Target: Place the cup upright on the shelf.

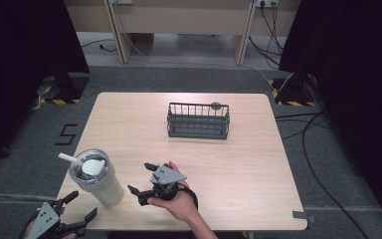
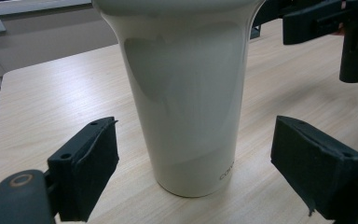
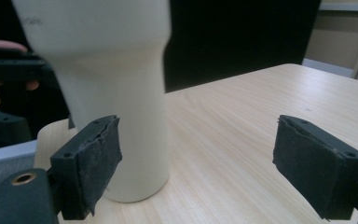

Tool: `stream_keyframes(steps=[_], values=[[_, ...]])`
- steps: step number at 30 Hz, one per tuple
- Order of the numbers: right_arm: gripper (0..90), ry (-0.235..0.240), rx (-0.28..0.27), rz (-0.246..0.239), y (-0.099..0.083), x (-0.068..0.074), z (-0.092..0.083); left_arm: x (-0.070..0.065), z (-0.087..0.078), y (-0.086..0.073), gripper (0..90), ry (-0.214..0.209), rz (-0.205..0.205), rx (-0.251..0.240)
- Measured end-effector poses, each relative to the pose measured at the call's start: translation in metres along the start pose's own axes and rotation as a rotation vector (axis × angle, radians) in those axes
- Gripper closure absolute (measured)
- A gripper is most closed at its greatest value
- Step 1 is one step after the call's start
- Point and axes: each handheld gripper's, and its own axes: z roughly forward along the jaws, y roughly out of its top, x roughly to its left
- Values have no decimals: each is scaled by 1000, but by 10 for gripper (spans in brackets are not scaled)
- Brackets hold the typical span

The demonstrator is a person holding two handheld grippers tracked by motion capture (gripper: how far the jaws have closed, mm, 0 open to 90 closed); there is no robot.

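A tall cream-white tumbler [image 1: 101,181] with a clear lid and a white straw [image 1: 69,159] stands upright near the front left corner of the light wooden table [image 1: 248,164]. It is the thing both my grippers face.

My left gripper [image 1: 82,211] sits at the table's front left edge, just in front of the tumbler. Its fingers [image 2: 89,161] are spread wide and hold nothing; in the left gripper view the tumbler [image 2: 186,93] stands between and beyond them, apart from both pads.

My right gripper [image 1: 142,178] lies just to the right of the tumbler, pointing toward it, with my hand [image 1: 181,204] wrapped around its body from below. Its fingers [image 3: 91,161] are also spread, with nothing pinched. In the right gripper view the tumbler [image 3: 116,107] stands behind the left pad, off to one side of the gap; whether that pad touches it I cannot tell.

Farther back, near the middle of the table, stands a dark grey wire basket [image 1: 198,121], well apart from the tumbler and both grippers.
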Motion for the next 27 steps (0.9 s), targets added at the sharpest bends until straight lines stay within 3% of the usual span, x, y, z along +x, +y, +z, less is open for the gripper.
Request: stream_keyframes(steps=[7,27], values=[[151,60,3,-8,2,12,17,-1,-3,-1,142,5,-1,2],[151,141,56,-30,-5,32,59,-2,-12,-4,142,24,-15,6]])
